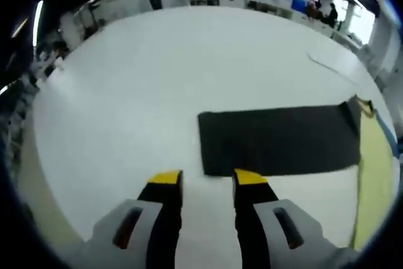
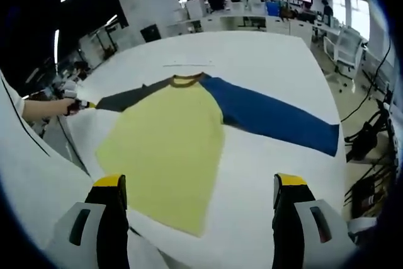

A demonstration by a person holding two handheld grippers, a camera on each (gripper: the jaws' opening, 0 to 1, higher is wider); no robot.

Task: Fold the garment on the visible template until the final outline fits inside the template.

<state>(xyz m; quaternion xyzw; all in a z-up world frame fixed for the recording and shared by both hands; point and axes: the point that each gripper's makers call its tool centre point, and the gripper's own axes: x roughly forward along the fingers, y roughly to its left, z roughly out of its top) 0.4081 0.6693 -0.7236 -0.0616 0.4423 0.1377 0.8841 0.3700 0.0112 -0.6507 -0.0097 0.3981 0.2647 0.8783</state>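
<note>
Garment flat on white table — both grippers empty.
Left gripper view: left gripper [image 1: 206, 184] jaws slightly apart, just short of dark sleeve [image 1: 277, 140]. Right gripper view: right gripper [image 2: 200, 194] jaws wide apart — yellow shirt [image 2: 167, 149] spread on table [image 2: 264, 61], blue sleeve [image 2: 274, 118] outstretched.

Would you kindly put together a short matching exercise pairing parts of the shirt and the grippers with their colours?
Things:
1. shirt body
2. long sleeve stretched toward the chairs
3. sleeve ahead of the left gripper
4. tips of the right gripper

Descriptions:
A. blue
B. dark grey
C. pale yellow
D. bright yellow on black

Pairs: 1-C, 2-A, 3-B, 4-D
</note>
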